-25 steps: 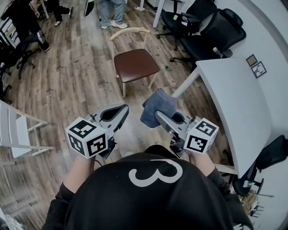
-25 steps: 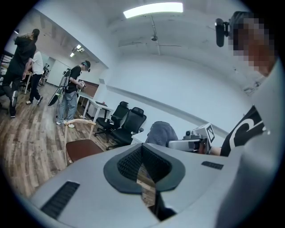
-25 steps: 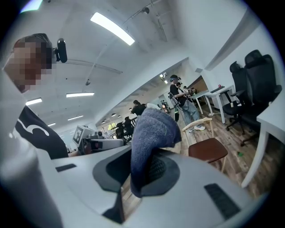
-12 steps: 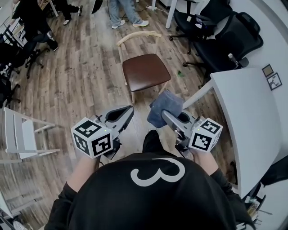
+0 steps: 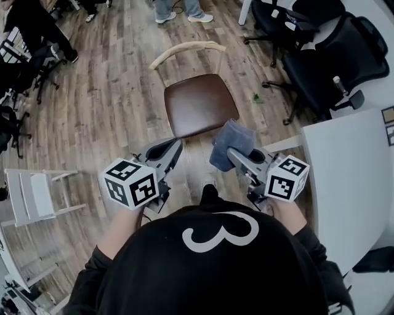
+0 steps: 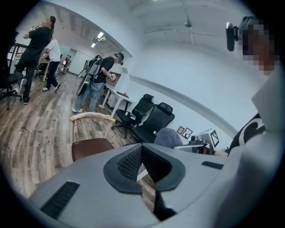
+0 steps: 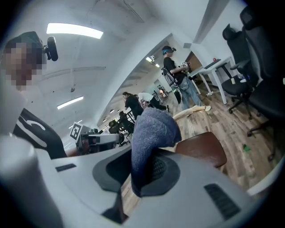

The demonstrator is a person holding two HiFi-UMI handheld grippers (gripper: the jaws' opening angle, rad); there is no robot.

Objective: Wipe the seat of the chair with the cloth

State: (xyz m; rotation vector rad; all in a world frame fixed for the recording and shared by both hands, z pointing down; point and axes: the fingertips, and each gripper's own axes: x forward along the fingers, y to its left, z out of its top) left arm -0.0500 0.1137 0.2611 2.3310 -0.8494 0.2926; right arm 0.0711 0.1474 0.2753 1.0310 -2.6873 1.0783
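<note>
The chair has a brown seat (image 5: pixel 197 104) and a pale curved wooden back (image 5: pixel 184 50); it stands on the wood floor just ahead of both grippers. My right gripper (image 5: pixel 233 154) is shut on a blue-grey cloth (image 5: pixel 232 139), which bulges up over the jaws near the seat's front right corner. In the right gripper view the cloth (image 7: pixel 151 129) fills the jaws and the seat (image 7: pixel 202 147) lies beyond. My left gripper (image 5: pixel 174 146) is shut and holds nothing, close to the seat's front left edge. The left gripper view shows the seat (image 6: pixel 91 148) ahead to the left.
Black office chairs (image 5: pixel 326 55) crowd the back right. A white table (image 5: pixel 354 178) runs along the right side. A white slatted frame (image 5: pixel 34 194) stands at the left. People stand beyond the chair (image 5: pixel 181 7) and at the far left (image 5: pixel 28 27).
The chair has come nearer and now sits right ahead of both grippers. The right gripper keeps hold of the cloth; the left stays shut.
</note>
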